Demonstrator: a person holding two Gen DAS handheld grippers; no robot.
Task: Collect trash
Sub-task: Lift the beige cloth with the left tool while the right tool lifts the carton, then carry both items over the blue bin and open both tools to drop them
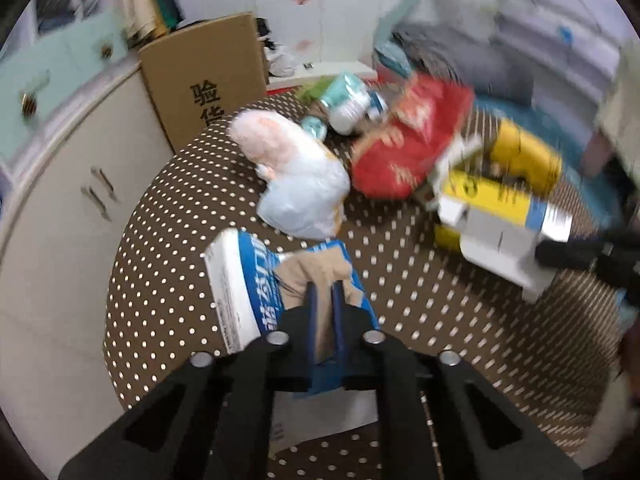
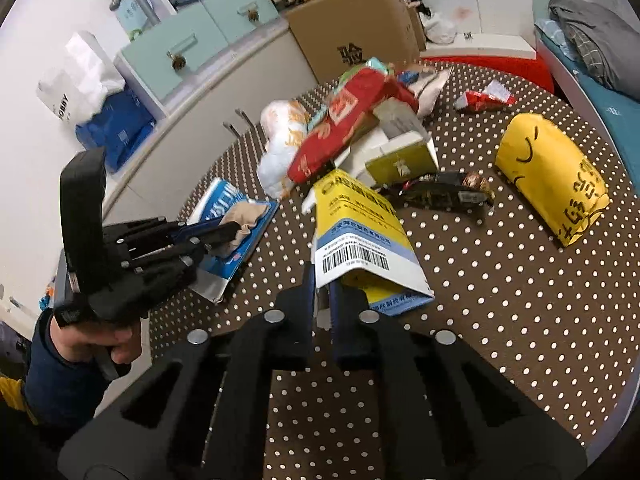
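Observation:
My left gripper is shut on a blue-and-white snack bag at its torn tan opening, held just over the brown dotted round table. The same bag and left gripper show at the left of the right wrist view. My right gripper is shut on the flap of a yellow, white and blue carton. That carton shows at the right of the left wrist view. A red bag, a white plastic bag and a dark wrapper lie in the pile.
A yellow smiley package lies on the table's right side. A small red wrapper lies at the far side. A cardboard box stands behind the table beside a white cabinet. A bed with grey bedding is at the right.

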